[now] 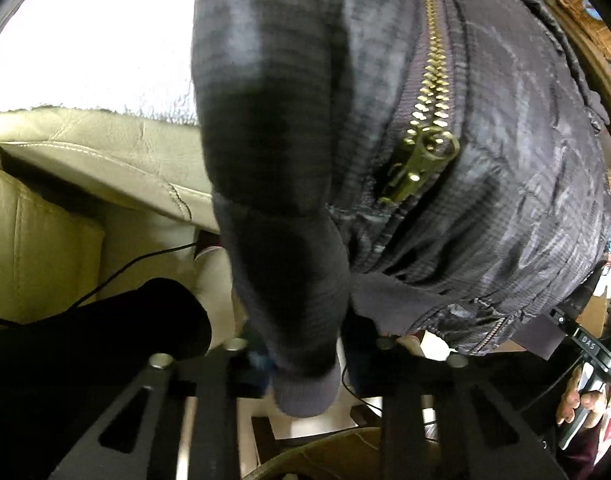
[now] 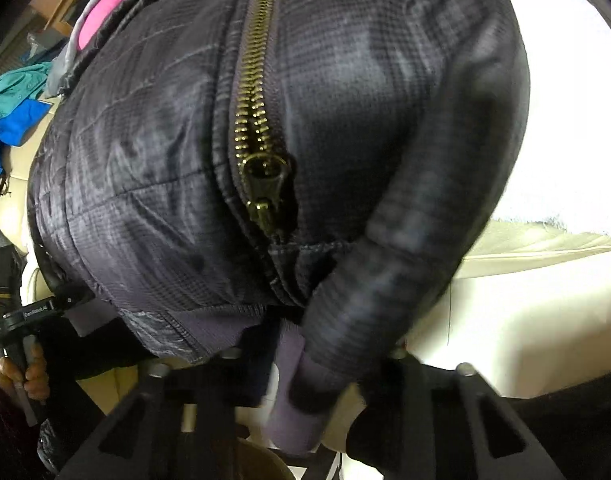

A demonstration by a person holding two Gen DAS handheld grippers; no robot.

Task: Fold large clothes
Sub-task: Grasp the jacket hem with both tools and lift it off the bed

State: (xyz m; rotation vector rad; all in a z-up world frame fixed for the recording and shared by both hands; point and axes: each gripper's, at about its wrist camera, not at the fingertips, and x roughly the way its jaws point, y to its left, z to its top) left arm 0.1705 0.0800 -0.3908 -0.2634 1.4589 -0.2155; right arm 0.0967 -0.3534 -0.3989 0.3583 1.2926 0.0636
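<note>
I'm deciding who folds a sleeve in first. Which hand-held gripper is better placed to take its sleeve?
Probably left. The left hand-held gripper has its sleeve hanging straight down, cuff centred between the fingers. At the right hand-held gripper the other sleeve slants in from the side, blurred.

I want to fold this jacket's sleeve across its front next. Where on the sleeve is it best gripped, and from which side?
Probably the ribbed cuff at the sleeve end, approached from below, the cameras' side. The cuff is flat, thin knit, unlike the puffy quilted sleeve, and it hangs free past the jacket hem, away from the brass zipper. Whether either gripper already pinches fabric is hidden.
</note>
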